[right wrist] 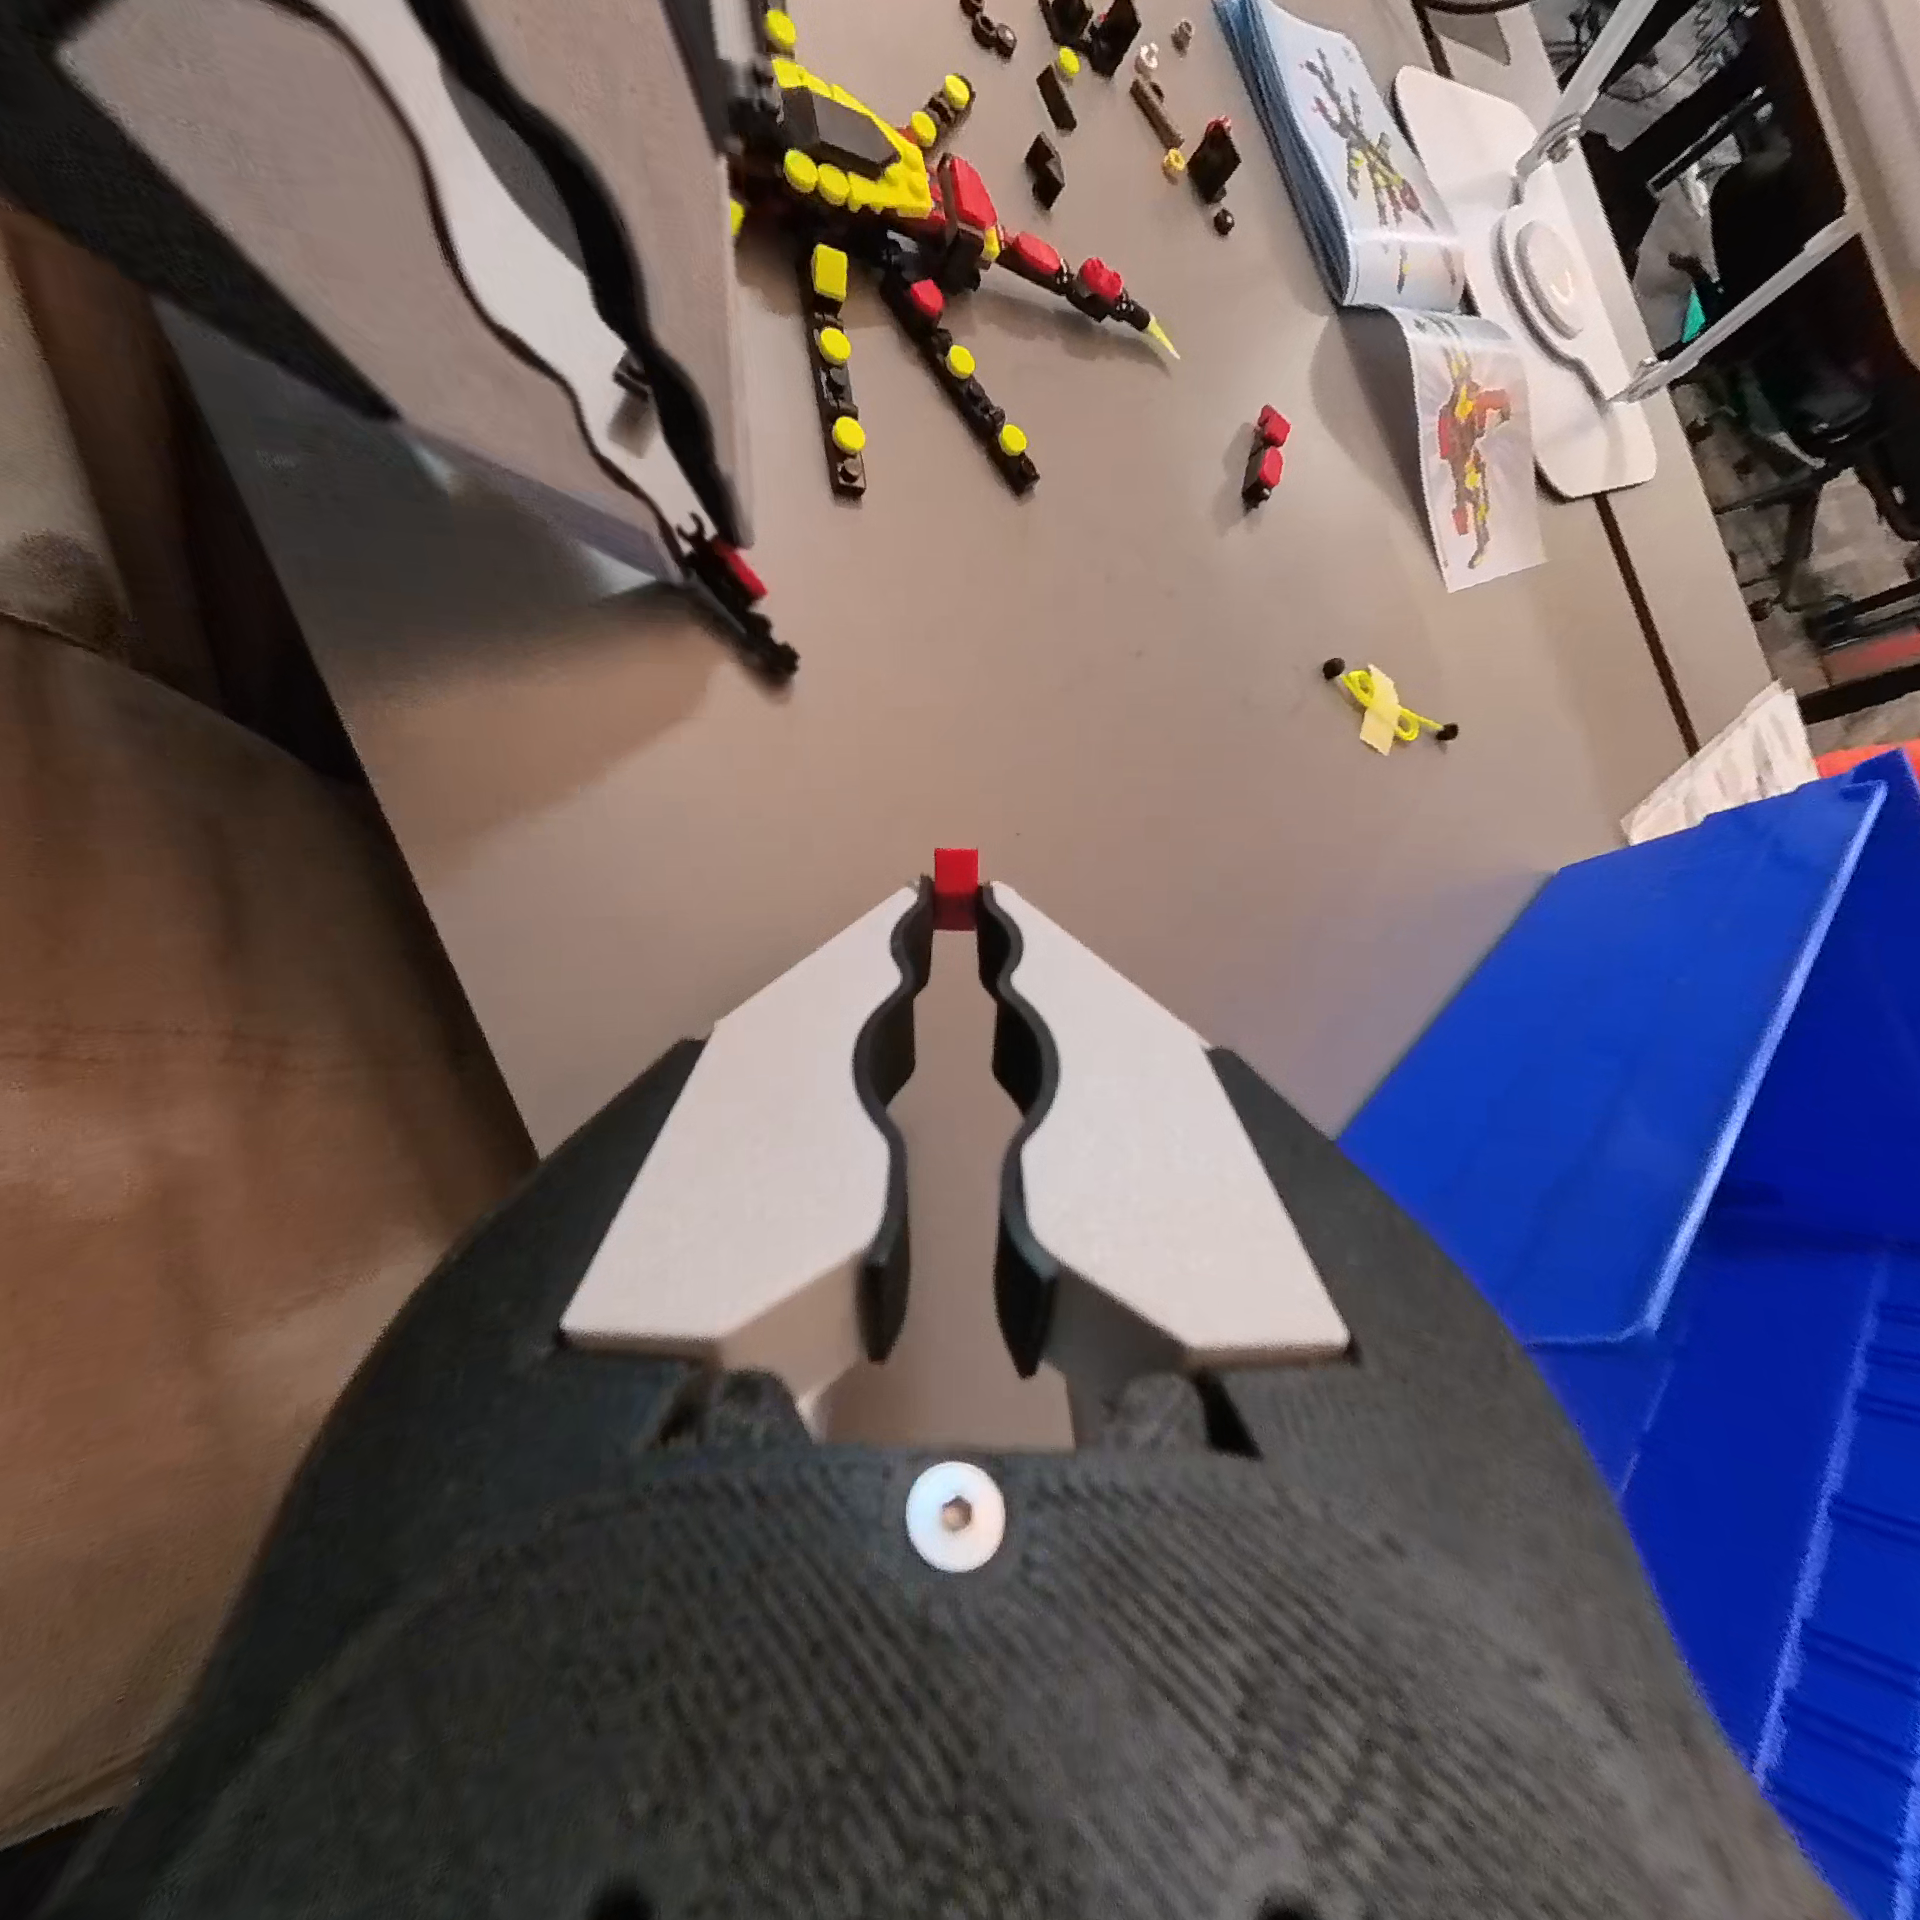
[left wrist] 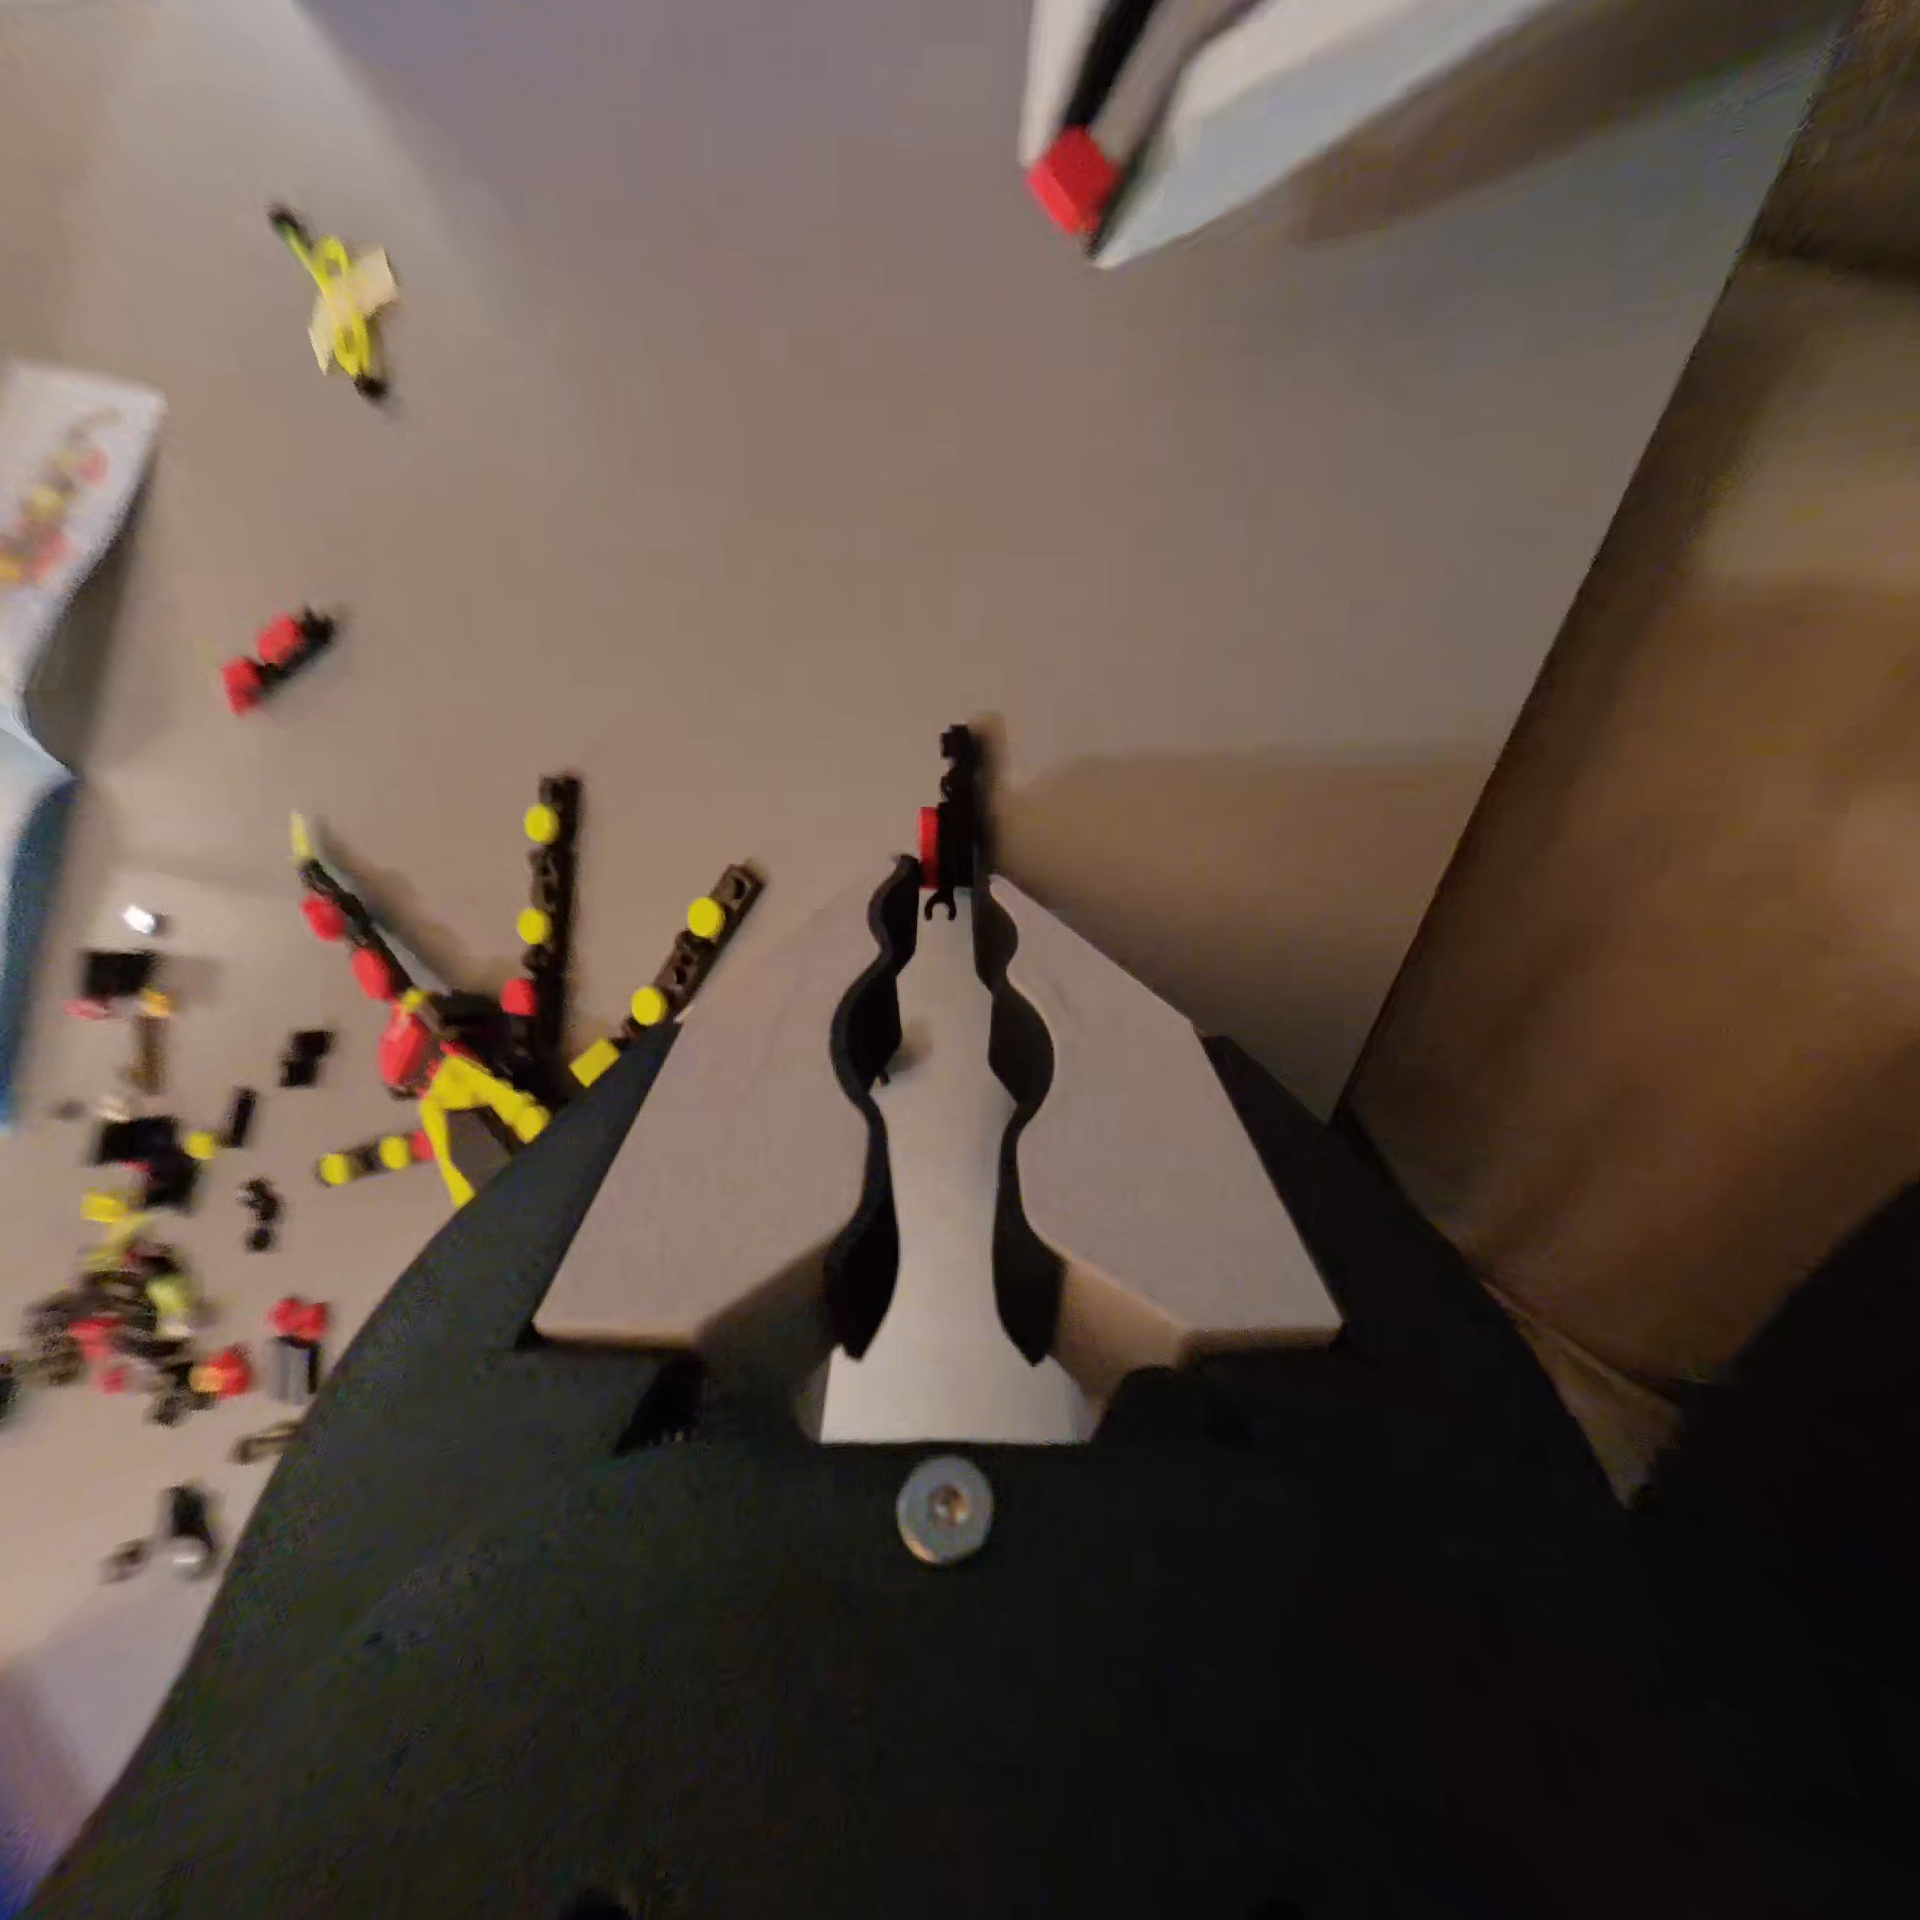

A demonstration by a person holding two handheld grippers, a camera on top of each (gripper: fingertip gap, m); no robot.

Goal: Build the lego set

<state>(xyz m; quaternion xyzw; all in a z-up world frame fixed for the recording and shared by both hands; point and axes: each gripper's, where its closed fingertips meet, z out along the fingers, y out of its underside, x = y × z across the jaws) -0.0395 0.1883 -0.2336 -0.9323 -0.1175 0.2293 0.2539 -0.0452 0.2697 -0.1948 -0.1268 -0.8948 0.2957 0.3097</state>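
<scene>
Two claws are loaded: our left gripper [left wrist: 940, 883] pinches a thin black lego strip with one red stud [left wrist: 956, 821], our right gripper [right wrist: 956, 896] a small red cube brick [right wrist: 956, 883], while the half-built yellow-red-black spider model [right wrist: 883, 208] and many loose pieces [right wrist: 1101, 94] wait on the grey table [right wrist: 1039, 675].

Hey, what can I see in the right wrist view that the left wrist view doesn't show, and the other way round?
Only the right wrist view shows the blue bin. Only the left wrist view shows the scattered loose pieces near the model. Both show the half-built model, the left gripper pinching a black strip, and the right gripper pinching a red brick.
</scene>
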